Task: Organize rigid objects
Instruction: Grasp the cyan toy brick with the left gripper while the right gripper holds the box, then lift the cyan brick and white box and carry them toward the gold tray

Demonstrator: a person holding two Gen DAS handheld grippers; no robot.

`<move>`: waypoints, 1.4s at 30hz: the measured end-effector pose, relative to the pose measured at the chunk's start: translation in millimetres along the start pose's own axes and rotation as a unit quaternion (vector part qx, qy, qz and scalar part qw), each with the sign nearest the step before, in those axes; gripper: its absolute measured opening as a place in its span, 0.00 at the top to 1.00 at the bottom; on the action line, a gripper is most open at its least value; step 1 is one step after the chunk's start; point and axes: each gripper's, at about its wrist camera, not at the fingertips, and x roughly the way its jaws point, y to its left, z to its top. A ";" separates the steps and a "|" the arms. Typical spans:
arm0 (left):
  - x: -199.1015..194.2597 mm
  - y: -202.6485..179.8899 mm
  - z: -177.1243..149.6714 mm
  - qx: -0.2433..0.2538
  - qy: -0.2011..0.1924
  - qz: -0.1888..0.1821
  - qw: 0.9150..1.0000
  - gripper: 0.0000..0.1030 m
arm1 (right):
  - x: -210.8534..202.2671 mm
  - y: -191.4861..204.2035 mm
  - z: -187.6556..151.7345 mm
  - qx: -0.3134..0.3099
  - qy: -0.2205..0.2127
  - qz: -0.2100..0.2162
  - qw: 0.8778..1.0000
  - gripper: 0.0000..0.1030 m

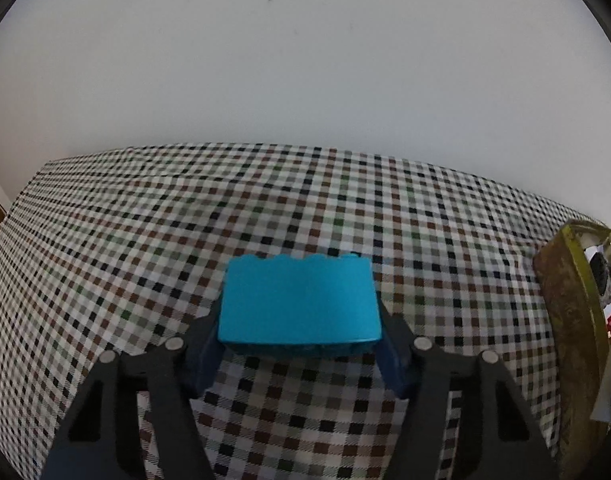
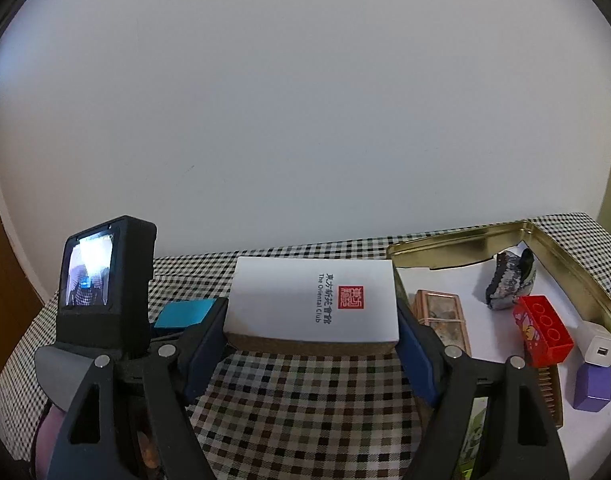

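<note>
Spanning left tongs (image 1: 299, 316) crosswise: blue brick (image 1: 299, 300).

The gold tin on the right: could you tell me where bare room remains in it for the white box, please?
The gold tin has a bare white patch along its back wall, between the copper case and the sequined pouch. Its right front is crowded: red brick, white charger, purple block and comb. The checked cloth lies open left of the blue brick.

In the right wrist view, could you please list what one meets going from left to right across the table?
Left gripper's black camera unit → blue brick → white box → copper-framed box → red brick → white charger.
</note>
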 end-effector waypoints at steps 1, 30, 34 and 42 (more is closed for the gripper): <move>-2.2 2.8 -1.7 -0.004 -0.001 -0.003 1.000 0.38 | -0.1 0.4 -0.6 -0.001 0.000 0.000 1.000 0.23; -84.2 45.8 -54.5 -0.021 -0.118 0.058 0.991 0.38 | -4.4 5.5 -21.5 -0.032 -0.011 0.001 0.999 0.22; -89.7 45.5 -59.5 -0.018 -0.126 0.058 0.990 0.38 | -14.0 9.0 -24.6 -0.035 -0.014 0.000 0.999 0.22; -98.8 36.4 -67.2 -0.006 -0.143 0.062 0.988 0.38 | -32.4 10.9 -30.2 -0.037 -0.022 -0.005 0.999 0.22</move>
